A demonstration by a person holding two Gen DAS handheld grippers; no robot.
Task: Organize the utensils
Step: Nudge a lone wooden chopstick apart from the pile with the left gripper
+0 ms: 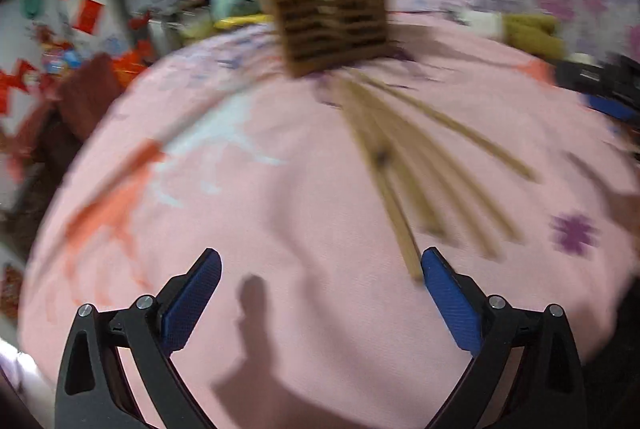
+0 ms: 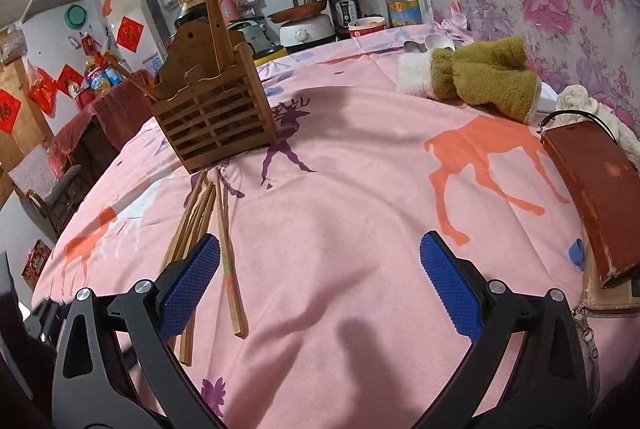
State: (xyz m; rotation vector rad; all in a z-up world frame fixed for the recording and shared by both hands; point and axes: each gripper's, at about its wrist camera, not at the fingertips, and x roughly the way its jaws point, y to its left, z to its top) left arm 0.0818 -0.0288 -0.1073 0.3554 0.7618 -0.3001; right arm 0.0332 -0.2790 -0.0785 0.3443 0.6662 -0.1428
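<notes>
Chopsticks loose beside right gripper, left gripper, jaws wide, empty

Bare pink tablecloth mid-table; chopsticks left, red case right, wooden holder behind

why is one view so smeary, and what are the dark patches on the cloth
Left wrist view: motion blur smears the chopsticks and wooden holder. Right wrist view: sharp, with fisheye bending of the tablecloth. Both show soft shadows on the cloth near the open grippers.

L hand-held gripper & R hand-held gripper: both spread wide, nothing gripped.
</notes>
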